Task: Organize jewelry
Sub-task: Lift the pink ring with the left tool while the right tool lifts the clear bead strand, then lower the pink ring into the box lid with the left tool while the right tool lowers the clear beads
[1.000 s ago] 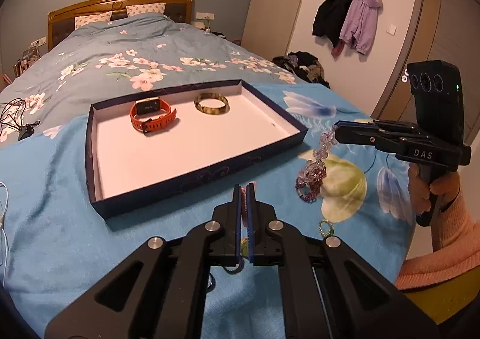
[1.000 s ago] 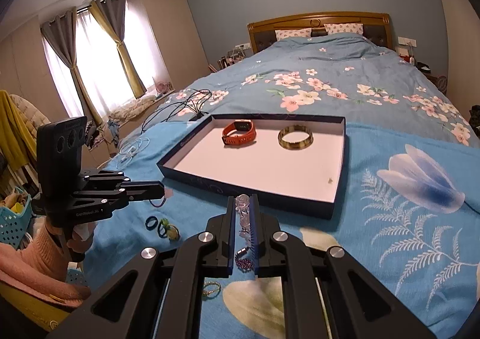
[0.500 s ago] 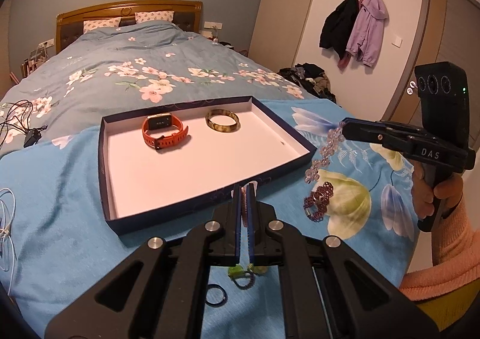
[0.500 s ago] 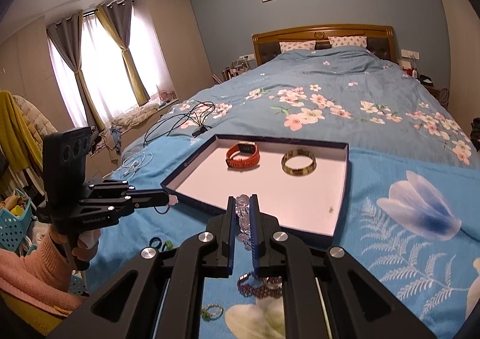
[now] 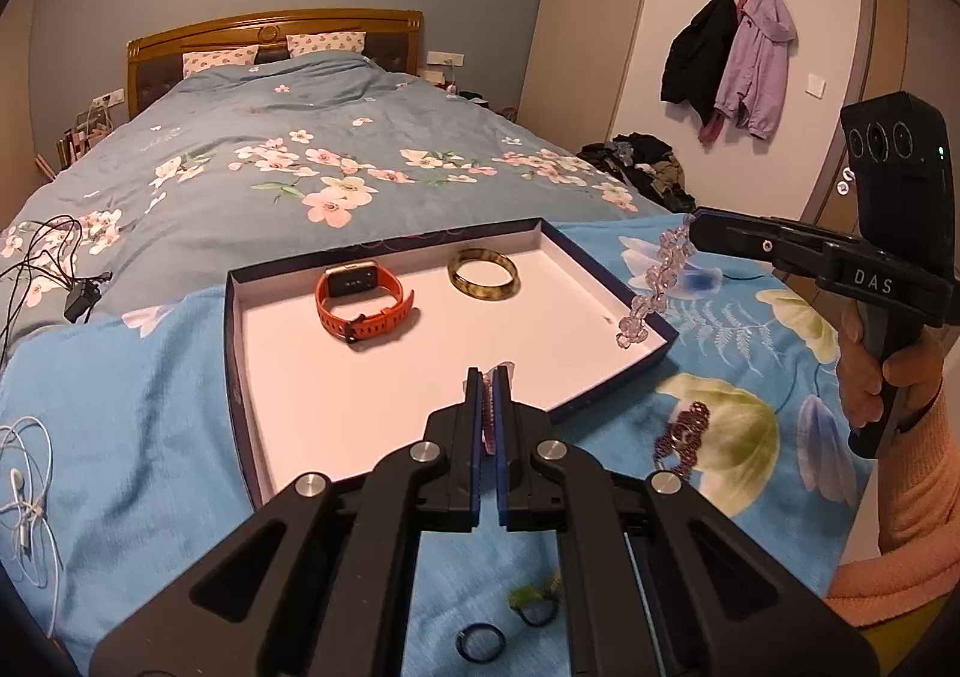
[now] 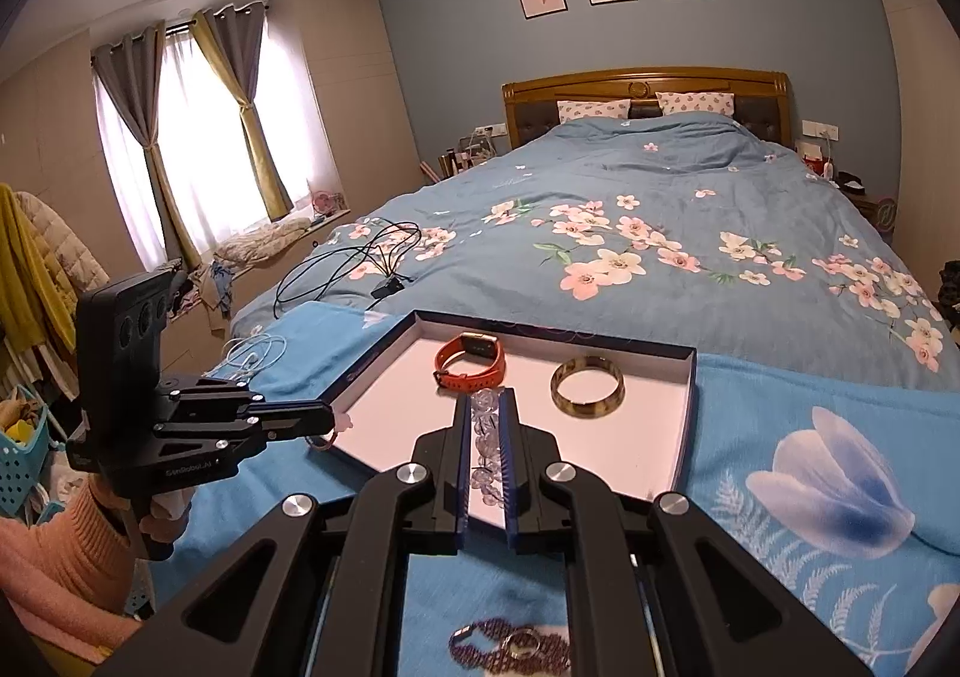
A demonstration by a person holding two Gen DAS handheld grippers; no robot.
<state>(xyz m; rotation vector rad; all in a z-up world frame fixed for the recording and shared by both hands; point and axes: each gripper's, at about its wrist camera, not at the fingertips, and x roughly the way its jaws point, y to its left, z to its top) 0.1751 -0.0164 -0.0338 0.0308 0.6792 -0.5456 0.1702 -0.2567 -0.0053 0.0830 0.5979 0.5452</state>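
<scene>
A dark blue tray [image 5: 237,353] with a white floor lies on the bed and holds an orange watch [image 5: 363,302] and a brown-green bangle [image 5: 483,272]. My right gripper [image 6: 485,425] is shut on a clear crystal bead bracelet [image 5: 651,290], which hangs over the tray's right rim. My left gripper [image 5: 491,407] is shut on a pink bracelet [image 5: 489,419], held over the tray's near edge. From the right wrist view the left gripper [image 6: 327,419] shows at the tray's left rim with the pink bracelet [image 6: 330,434] dangling.
A dark purple beaded bracelet [image 5: 681,437] lies on the blue blanket right of the tray. A black ring [image 5: 478,643] and a green-topped ring [image 5: 534,605] lie near me. White earphones [image 5: 24,485] and black cables [image 5: 54,251] lie at the left.
Both grippers rose and moved forward toward the tray. The crystal bracelet lifted off the blanket and now hangs over the tray's right rim; the pink bracelet came up with the left gripper.
</scene>
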